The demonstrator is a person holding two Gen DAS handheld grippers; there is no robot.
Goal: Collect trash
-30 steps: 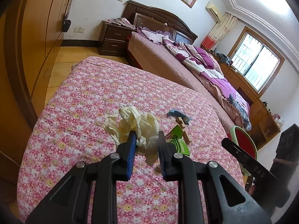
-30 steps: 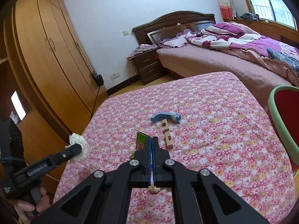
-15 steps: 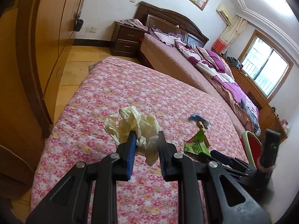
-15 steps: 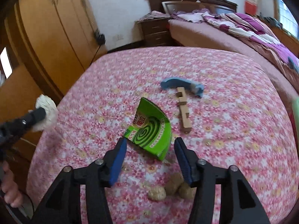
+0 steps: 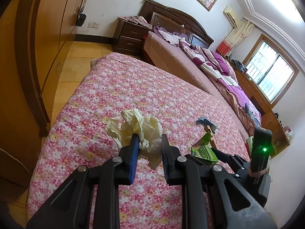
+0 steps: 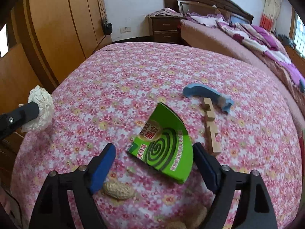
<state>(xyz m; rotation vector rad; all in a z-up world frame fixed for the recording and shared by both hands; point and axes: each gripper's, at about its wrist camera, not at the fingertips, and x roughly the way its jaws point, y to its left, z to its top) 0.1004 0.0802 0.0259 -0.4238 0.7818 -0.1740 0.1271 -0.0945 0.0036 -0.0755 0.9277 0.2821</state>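
Observation:
My left gripper is shut on a crumpled cream tissue wad and holds it above the pink floral bed cover; the wad also shows at the left of the right wrist view. My right gripper is open, its jaws on either side of a torn green mosquito-coil box piece lying on the cover. That piece shows in the left wrist view too. Peanut shells lie just under the right gripper's fingers.
A blue curved plastic piece and a notched wooden stick lie right of the green piece. A wooden wardrobe stands left. A second bed with purple bedding is on the right, a nightstand behind.
My right gripper opened, dropped low and moved forward until its jaws flank the green box piece. My left gripper kept its hold on the tissue wad and shifted slightly.

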